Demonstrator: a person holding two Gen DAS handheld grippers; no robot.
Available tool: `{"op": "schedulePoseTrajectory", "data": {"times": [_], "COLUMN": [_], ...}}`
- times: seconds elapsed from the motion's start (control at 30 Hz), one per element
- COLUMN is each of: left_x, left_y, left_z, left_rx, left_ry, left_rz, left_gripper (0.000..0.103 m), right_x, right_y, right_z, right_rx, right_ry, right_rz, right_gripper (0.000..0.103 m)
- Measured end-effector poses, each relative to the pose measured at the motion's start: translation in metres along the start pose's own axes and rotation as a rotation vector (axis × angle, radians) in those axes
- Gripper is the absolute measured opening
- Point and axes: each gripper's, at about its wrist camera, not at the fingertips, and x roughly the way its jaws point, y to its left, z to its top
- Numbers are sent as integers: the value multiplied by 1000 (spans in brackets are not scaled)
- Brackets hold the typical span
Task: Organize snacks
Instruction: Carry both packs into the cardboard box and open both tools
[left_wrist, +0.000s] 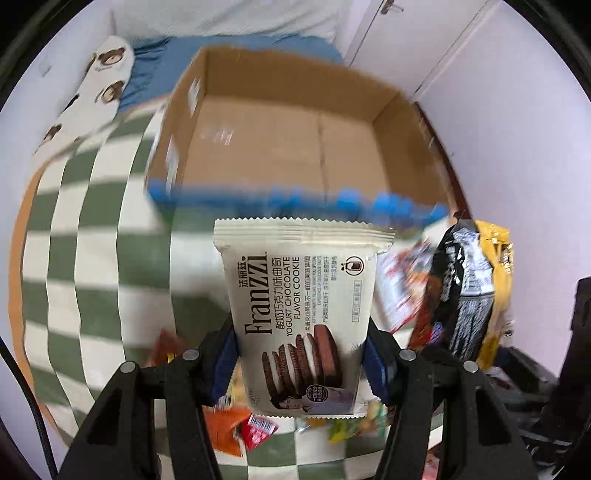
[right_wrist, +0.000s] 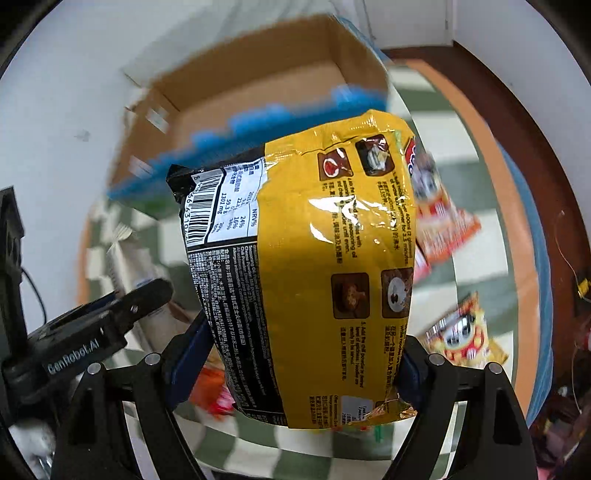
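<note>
The left gripper (left_wrist: 301, 354) has its jaws clamped on a cream cookie packet (left_wrist: 299, 314); the right gripper (right_wrist: 306, 358) has its jaws clamped wide on a yellow noodle bag (right_wrist: 332, 258); both are held clear above the checked cloth (left_wrist: 92, 240), near an open, empty cardboard box (left_wrist: 288, 140); its blue-edged near wall (left_wrist: 295, 197) probably needs clearing.

One cardboard box (left_wrist: 295, 122), open and bare inside, on one green-and-white checked cloth (left_wrist: 92, 221). One cream cookie packet (left_wrist: 299, 314), one yellow-and-black noodle packet (right_wrist: 325, 258), both raised. At least three more small snack packets on the cloth, two orange ones (right_wrist: 448, 221) (right_wrist: 465, 339) and one red one (left_wrist: 258, 430); the rest too blurred to count.
</note>
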Motion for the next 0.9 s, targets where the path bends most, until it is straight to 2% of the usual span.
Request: {"op": "schedulePoseTrajectory", "data": {"times": [0.07, 0.13, 0.23, 0.3, 0.37, 0.43, 0.47, 0.57, 0.63, 0.73, 0.9], "left_x": [-11, -19, -3, 17, 43, 64, 75, 113, 131, 154, 166], "left_y": [0, 3, 6, 11, 19, 21, 23, 31, 34, 40, 42], "left_z": [36, 71, 130, 156, 184, 208, 217, 232, 236, 238, 238], "left_rx": [-5, -8, -32, -49, -58, -80, -90, -116, -121, -131, -157], "left_ry": [-14, -38, -27, 5, 65, 117, 143, 206, 232, 262, 283], "left_rz": [-20, -1, 22, 21, 32, 32, 26, 21, 29, 41, 35], "left_gripper": [56, 56, 57, 57, 57, 57, 57, 57, 57, 57, 57], "right_x": [-11, -12, -7, 13, 26, 54, 52, 85, 108, 136, 166], "right_y": [7, 17, 28, 29, 47, 37, 53, 44, 31, 17, 7], "right_z": [36, 61, 117, 160, 185, 216, 225, 261, 271, 276, 277], "right_rx": [-8, -20, -52, -54, -62, -60, -59, -46, -50, -51, -60], "right_ry": [-11, -20, -27, -2, 31, 68, 89, 150, 171, 202, 246], "right_rz": [47, 82, 81, 74, 58, 36, 32, 18, -5, -25, -43], "right_gripper": [87, 87, 87, 87, 87, 87, 87, 87, 87, 87, 88]}}
